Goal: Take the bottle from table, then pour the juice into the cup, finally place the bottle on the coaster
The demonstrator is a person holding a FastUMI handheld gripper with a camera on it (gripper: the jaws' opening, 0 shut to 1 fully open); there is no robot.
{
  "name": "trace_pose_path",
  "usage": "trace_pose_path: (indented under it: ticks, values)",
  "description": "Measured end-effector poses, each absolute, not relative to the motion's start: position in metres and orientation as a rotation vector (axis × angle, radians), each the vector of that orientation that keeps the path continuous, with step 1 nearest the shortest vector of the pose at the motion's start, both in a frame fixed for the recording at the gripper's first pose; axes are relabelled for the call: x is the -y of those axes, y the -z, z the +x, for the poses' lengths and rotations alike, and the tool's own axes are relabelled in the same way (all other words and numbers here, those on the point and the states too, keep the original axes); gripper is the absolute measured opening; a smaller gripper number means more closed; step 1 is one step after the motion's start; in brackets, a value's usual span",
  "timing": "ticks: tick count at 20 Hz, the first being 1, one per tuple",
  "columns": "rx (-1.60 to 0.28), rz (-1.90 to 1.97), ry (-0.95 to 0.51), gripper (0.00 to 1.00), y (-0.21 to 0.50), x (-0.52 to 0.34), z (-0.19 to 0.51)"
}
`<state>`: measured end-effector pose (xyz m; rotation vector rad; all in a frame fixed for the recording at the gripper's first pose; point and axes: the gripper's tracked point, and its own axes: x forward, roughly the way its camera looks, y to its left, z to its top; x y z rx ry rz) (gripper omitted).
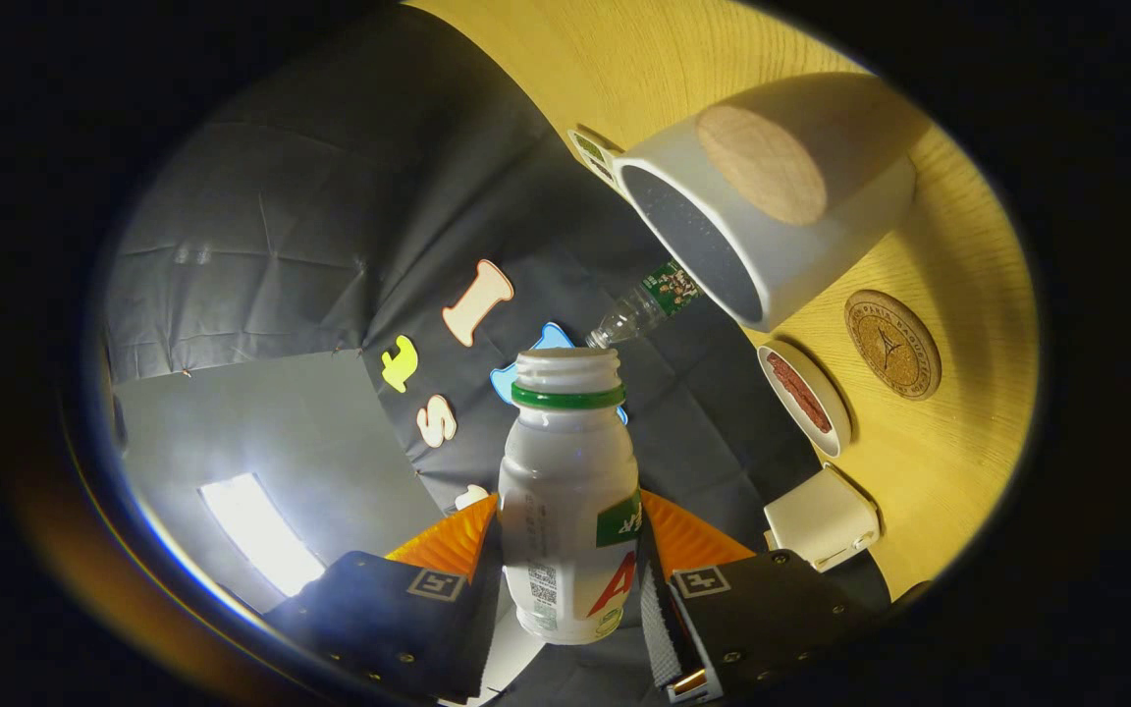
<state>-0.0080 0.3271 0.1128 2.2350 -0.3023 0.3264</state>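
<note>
Between the fingers (472,550), bottle (567,491).

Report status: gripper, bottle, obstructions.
Gripper shut on the bottle, uncapped, lifted and tilted. Cup and coaster beyond on the table. Path clear.

Dim, fisheye-warped view; one bright panel light (261,535) glares beside the gripper (565,570).

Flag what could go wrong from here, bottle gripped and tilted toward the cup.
1. The bottle has no cap, and its mouth is not yet over the cup, so juice may spill on the table.
2. The fingers hold only its lower body; it could slip.
</note>
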Motion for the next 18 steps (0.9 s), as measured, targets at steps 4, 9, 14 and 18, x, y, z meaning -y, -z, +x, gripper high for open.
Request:
trace_pose_path:
  ticks: [4, 9, 14, 18]
  values:
    - [0.305, 2.227, -0.325, 0.62, -0.113, -0.325, -0.009]
    - [0.302, 2.215, -0.327, 0.62, -0.113, -0.326, -0.008]
    - [0.218, 1.991, -0.291, 0.62, -0.108, -0.345, 0.002]
    - [0.113, 1.572, -0.204, 0.62, -0.084, -0.348, 0.011]
